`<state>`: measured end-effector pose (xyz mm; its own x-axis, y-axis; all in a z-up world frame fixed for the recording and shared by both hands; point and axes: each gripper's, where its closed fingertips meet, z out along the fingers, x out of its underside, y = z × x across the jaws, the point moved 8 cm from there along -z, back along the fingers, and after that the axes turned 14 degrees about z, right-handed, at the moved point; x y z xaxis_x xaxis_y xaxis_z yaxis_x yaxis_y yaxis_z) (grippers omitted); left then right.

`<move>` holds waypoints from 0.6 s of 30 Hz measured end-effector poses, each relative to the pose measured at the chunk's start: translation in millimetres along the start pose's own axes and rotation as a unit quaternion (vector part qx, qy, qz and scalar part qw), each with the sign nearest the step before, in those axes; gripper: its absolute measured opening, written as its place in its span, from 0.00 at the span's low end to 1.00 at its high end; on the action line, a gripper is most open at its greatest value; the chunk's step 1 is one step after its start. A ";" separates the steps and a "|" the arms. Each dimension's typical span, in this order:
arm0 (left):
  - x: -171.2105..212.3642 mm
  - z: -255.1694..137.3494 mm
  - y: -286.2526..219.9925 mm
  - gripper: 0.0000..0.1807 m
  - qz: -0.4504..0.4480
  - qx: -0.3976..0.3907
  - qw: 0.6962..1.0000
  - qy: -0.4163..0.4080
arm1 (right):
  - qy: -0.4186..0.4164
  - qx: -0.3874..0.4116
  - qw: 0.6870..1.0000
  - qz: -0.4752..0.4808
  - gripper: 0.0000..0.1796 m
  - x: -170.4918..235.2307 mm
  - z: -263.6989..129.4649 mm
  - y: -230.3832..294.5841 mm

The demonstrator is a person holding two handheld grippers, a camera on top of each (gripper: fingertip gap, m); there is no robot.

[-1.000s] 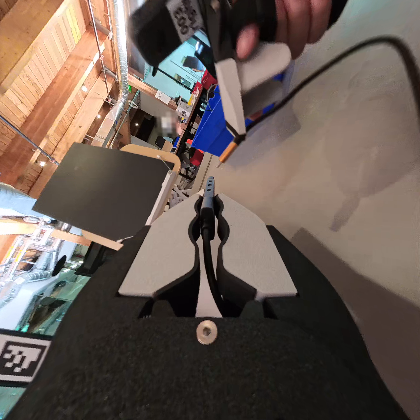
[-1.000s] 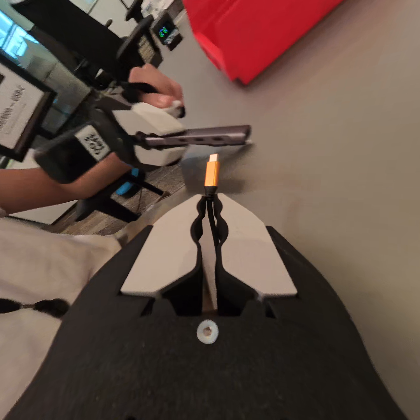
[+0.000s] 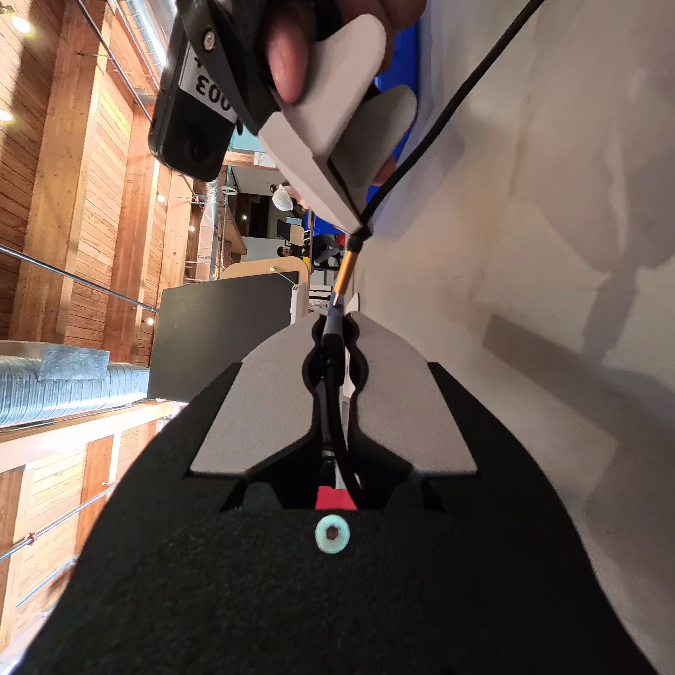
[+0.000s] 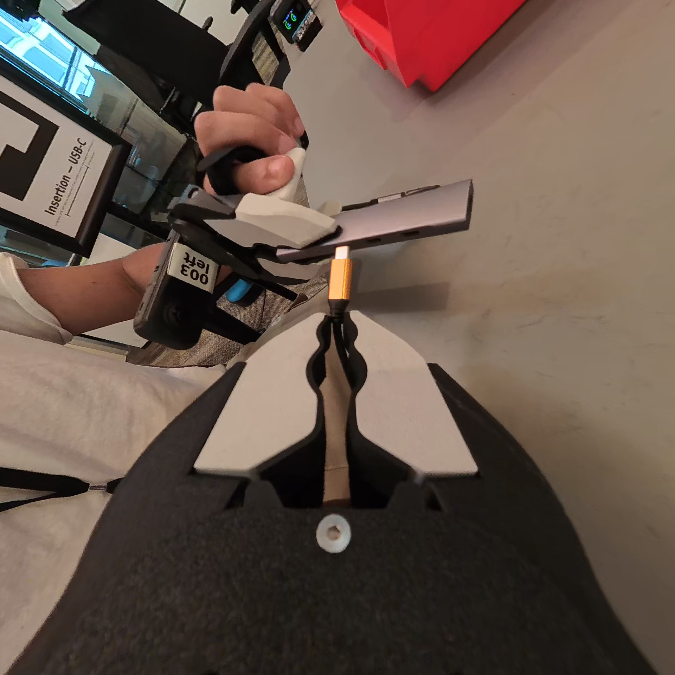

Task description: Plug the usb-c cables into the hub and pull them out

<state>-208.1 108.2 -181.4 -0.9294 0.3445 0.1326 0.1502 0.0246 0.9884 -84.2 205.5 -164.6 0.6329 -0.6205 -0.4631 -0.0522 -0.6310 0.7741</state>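
- Grey tabletop (image 4: 548, 328) is filling the right side of both wrist views; a red bin (image 4: 431, 36) is sitting at its far edge in the right wrist view, and a blue bin (image 3: 398, 95) is showing behind the other gripper in the left wrist view.
- Timber walls and a ribbed metal duct (image 3: 65, 383) are occupying the left of the left wrist view, with a dark panel (image 3: 222, 336) standing in the middle distance.
- The left gripper (image 3: 334, 321) is clenching the grey hub (image 4: 412, 215) at its cable end; the hub's black lead (image 3: 334, 412) is running back between the fingers.
- In the right wrist view the hub is being held clear of the tabletop, roughly level, its free end pointing right and its row of ports facing the near side.
- The right gripper (image 4: 338, 317) is grasping the black usb-c cable (image 4: 341, 343) just behind the orange plug (image 4: 339, 279), with the fingers closed tight on it.
- The plug's silver tip (image 4: 342, 252) is standing just below the hub's near edge, close to a port; whether it is touching or entering cannot be told.
- In the left wrist view the orange plug (image 3: 345, 272) is meeting the hub's end right at the fingertips.
- A person's hand (image 4: 252, 142) is gripping the left tool's handle.
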 end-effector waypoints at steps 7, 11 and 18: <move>-3.0 0.1 -0.2 0.05 0.017 0.000 1.000 0.001 | 0.007 0.003 1.000 -0.001 0.03 1.4 0.9 1.6; -3.5 -0.4 -1.4 0.05 0.026 0.005 1.000 0.001 | 0.000 0.011 1.000 -0.011 0.03 -0.4 -2.2 3.8; 1.2 1.5 4.1 0.05 -0.073 0.016 0.997 0.008 | -0.060 0.101 0.978 -0.175 0.03 -6.0 -3.1 19.4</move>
<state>-208.1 110.0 -177.3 -0.9471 0.3208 -0.0104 0.0238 0.1025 0.9945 -86.6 198.4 -145.4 0.5446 -0.3932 -0.7408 -0.0080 -0.8857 0.4643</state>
